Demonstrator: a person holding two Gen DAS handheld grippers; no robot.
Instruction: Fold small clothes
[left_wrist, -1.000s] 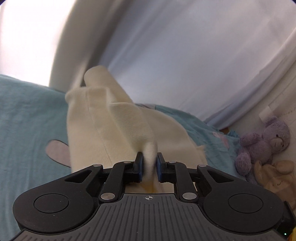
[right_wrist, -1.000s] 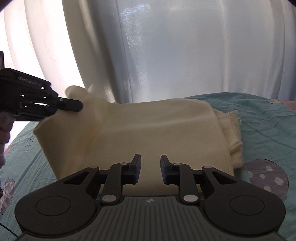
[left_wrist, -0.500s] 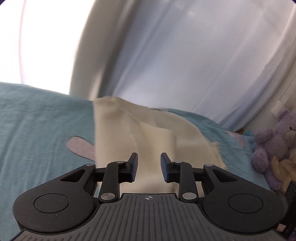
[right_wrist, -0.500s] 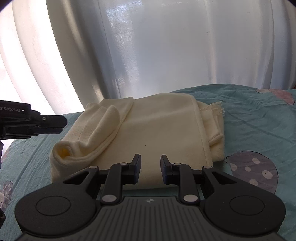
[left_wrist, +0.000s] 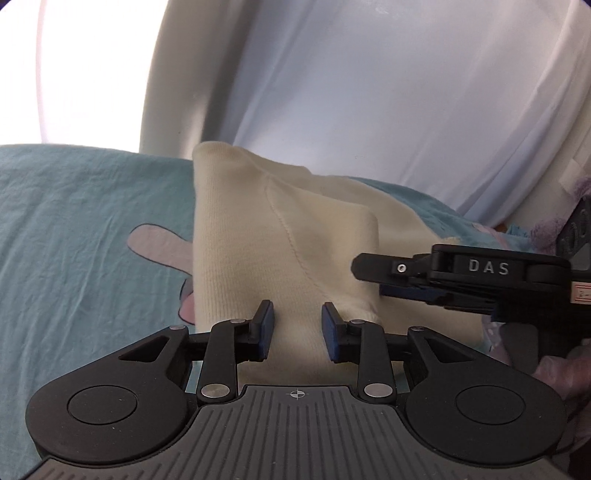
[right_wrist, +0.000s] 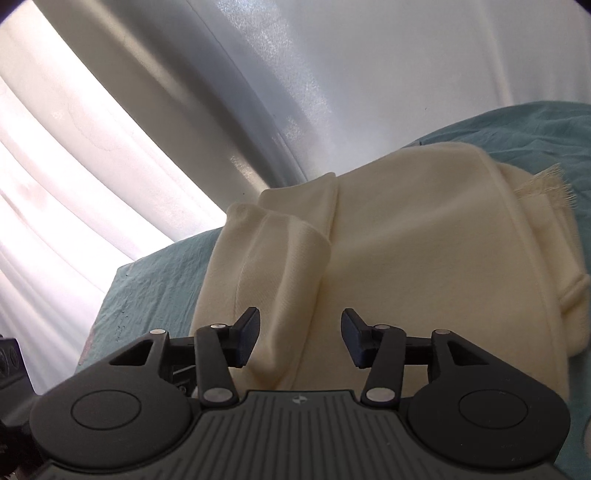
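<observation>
Teal sheet (left_wrist: 74, 229), cream garment (left_wrist: 258, 240) beyond opening jaws

This looks like a bedroom in a home; a soft blue-green bed sheet (left_wrist: 74, 236) with cartoon pictures on it covers a bed; long white curtains (left_wrist: 369, 92) hang right behind the bed, and bright daylight shines through them; a fuzzy purple stuffed toy (left_wrist: 546, 229) peeks in at the far edge of the bed; a cream knitted piece of clothing (right_wrist: 424, 258) lies folded on the sheet.
</observation>
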